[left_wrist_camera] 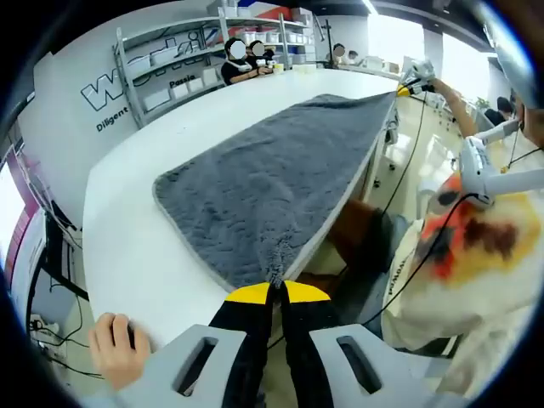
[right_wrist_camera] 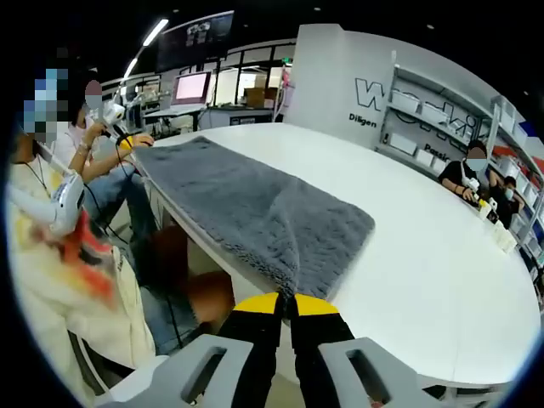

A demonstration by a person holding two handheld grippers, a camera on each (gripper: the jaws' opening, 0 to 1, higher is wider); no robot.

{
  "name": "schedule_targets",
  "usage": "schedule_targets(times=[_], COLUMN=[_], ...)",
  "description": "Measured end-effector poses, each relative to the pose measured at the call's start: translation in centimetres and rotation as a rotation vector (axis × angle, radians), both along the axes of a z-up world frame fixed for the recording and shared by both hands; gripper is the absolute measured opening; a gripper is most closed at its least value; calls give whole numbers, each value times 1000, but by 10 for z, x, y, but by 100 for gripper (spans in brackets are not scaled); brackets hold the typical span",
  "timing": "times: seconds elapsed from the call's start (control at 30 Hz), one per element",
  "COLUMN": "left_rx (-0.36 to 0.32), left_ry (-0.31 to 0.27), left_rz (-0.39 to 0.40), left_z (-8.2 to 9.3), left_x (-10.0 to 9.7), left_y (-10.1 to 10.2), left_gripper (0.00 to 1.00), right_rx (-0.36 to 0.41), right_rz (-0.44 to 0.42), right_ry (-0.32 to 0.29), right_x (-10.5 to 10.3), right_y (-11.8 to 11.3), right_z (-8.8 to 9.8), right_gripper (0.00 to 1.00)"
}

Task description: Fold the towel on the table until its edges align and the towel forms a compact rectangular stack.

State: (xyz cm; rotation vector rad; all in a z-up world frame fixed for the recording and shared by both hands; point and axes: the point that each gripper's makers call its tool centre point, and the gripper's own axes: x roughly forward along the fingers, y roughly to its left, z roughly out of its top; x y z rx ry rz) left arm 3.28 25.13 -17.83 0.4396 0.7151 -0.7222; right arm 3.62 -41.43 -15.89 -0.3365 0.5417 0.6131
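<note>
Two corners of the grey towel [left_wrist_camera: 272, 183] are pinched at the near edge of the white worktop [left_wrist_camera: 140, 246]: the left hand-held gripper [left_wrist_camera: 276, 293] is clenched on one, the right hand-held gripper [right_wrist_camera: 286, 304] on the other. From each, the towel stretches away flat along the worktop's edge. Beyond it, people [left_wrist_camera: 246, 58] sit before shelves [left_wrist_camera: 183, 64].

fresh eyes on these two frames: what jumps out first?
The grey towel, spread long across the white table with one side along the table's near edge. Next, both grippers: the left gripper and right gripper each have their yellow-tipped jaws pinched on a towel corner at the near edge. People sit at the table's far side by white shelving.
</note>
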Motion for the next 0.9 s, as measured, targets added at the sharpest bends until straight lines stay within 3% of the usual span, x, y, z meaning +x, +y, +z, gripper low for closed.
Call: schedule_targets(times=[0.5, 0.9], left_rx=[-28, -59], left_ry=[11, -35], left_rz=[12, 25], left_z=[4, 24], left_x=[-20, -20], left_y=[-5, 0], left_gripper=[3, 3], right_rx=[-2, -12], right_rz=[-5, -17], right_ry=[-11, -86], right_x=[-21, -15], right_y=[-5, 0], right_z=[8, 36], right_gripper=[0, 0])
